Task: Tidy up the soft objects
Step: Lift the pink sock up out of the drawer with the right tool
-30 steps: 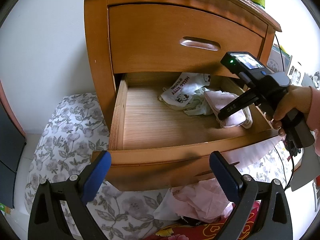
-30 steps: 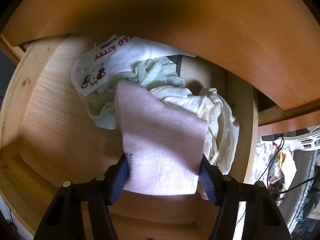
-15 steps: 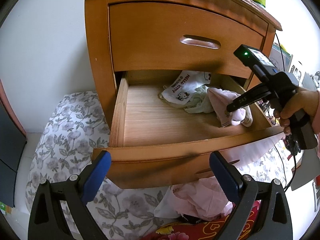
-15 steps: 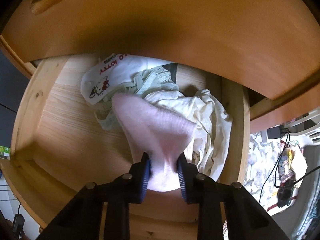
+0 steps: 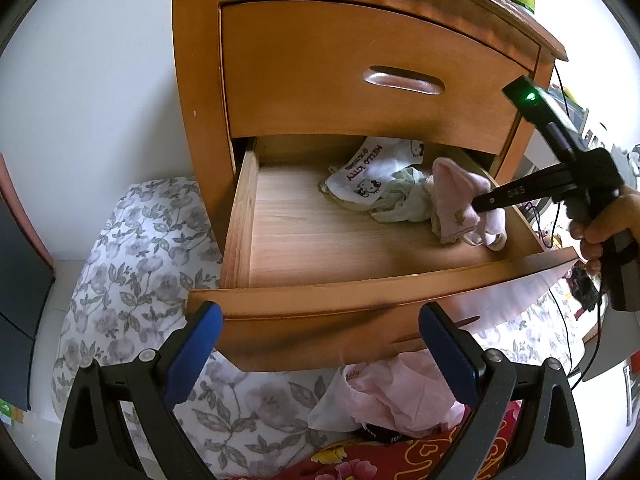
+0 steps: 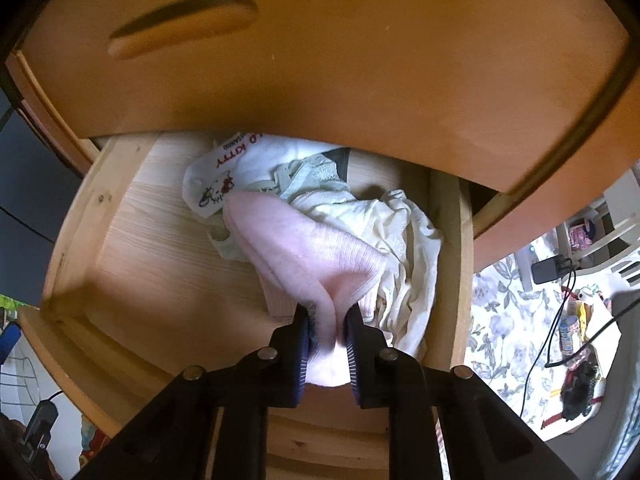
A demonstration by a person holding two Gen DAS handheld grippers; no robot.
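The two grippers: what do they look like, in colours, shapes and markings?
The left gripper has black triangular arms with silver bolts and blue finger pads. The right gripper is black too, with dark blue ribbed pads; the left view shows white lettering on its finger, a green light on top and a bare hand.

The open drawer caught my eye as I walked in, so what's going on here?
A person is sorting soft clothes into the open lower drawer of a wooden nightstand. The right hand-held gripper is shut on a pink knitted garment, beside a Hello Kitty cloth at the back right. The left hand-held gripper is open and empty before the drawer front, above a crumpled pink cloth.
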